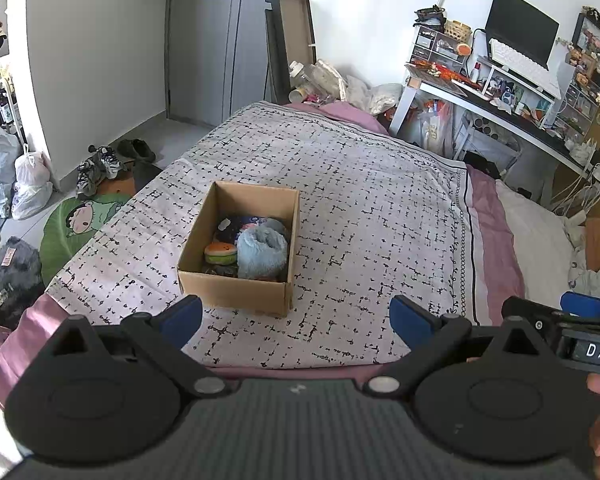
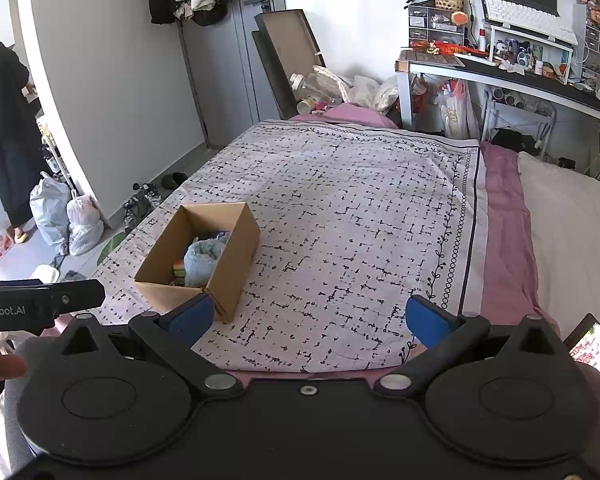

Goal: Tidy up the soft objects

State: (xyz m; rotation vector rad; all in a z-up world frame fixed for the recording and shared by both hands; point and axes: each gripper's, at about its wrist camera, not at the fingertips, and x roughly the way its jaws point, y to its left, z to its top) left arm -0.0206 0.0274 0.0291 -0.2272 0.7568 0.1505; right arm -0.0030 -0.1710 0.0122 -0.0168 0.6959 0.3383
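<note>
While both tools hang back over the near edge of the bed, the left gripper point(image 1: 296, 320) and the right gripper point(image 2: 310, 322) are spread wide with nothing between their blue pads. Beyond them, on the crosshatch-printed quilt point(image 1: 380, 208), stands a cardboard box point(image 1: 236, 292), stiff-walled and open-topped. Inside lie the soft things: a fluffy pale-blue plush point(image 1: 262, 254), a small burger-shaped toy point(image 1: 220, 254), and dark fabric point(image 1: 236, 226) behind. They look light and squashy; pinching a thick fold of pile should likely hold best.
</note>
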